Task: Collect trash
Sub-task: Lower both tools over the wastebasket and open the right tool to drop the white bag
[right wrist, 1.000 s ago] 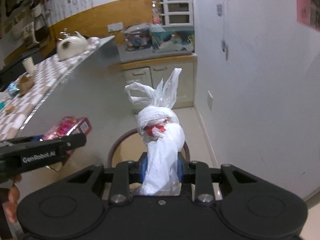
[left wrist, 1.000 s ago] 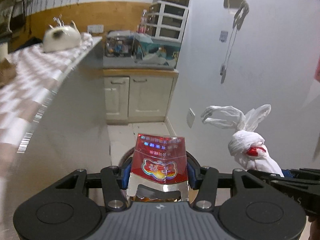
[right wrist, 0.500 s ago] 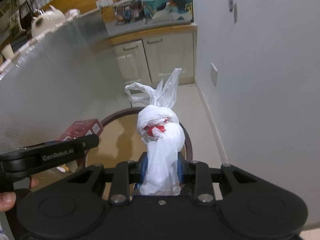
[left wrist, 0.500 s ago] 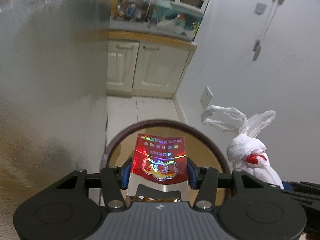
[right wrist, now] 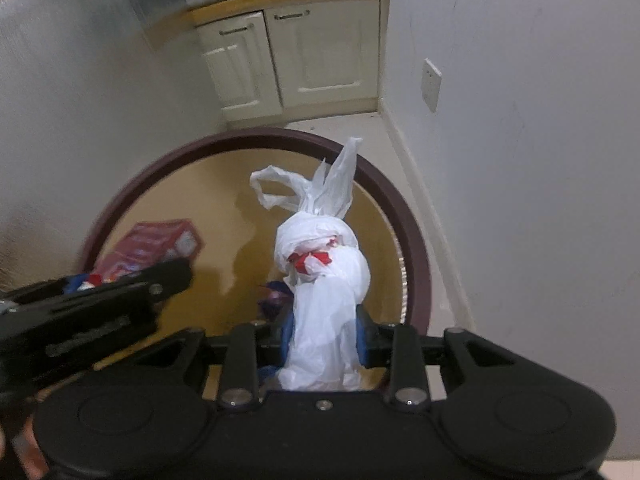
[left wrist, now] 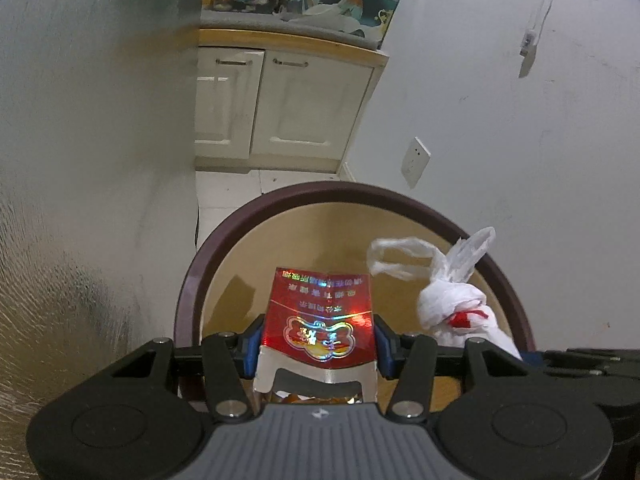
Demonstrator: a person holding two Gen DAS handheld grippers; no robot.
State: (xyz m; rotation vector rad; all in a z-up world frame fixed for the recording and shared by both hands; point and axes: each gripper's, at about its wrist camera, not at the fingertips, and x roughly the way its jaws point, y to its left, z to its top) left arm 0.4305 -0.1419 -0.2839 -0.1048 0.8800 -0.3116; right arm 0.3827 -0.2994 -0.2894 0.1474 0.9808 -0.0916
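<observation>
A round bin with a dark maroon rim (left wrist: 280, 200) and a tan inside stands on the floor below both grippers. My left gripper (left wrist: 319, 340) is shut on a shiny red carton (left wrist: 320, 304), held over the bin's mouth. My right gripper (right wrist: 325, 336) holds a knotted white plastic bag (right wrist: 320, 248) with a red scrap at its knot. Its jaws are opening, though the bag still fills the gap between the blue pads. The bag (left wrist: 448, 308) hangs just right of the carton. The carton (right wrist: 156, 240) also shows in the right wrist view. Something dark blue (right wrist: 276, 292) lies low in the bin.
A silvery counter side panel (left wrist: 80, 160) runs close along the left of the bin. A white wall with a socket plate (left wrist: 416, 160) runs along the right. Cream cabinet doors (left wrist: 280, 108) close off the far end of the narrow floor strip.
Both grippers have sunk and tipped downward, from counter height to just over the bin's mouth. The counter top has left view. Carton and bag sit between the pads as before.
</observation>
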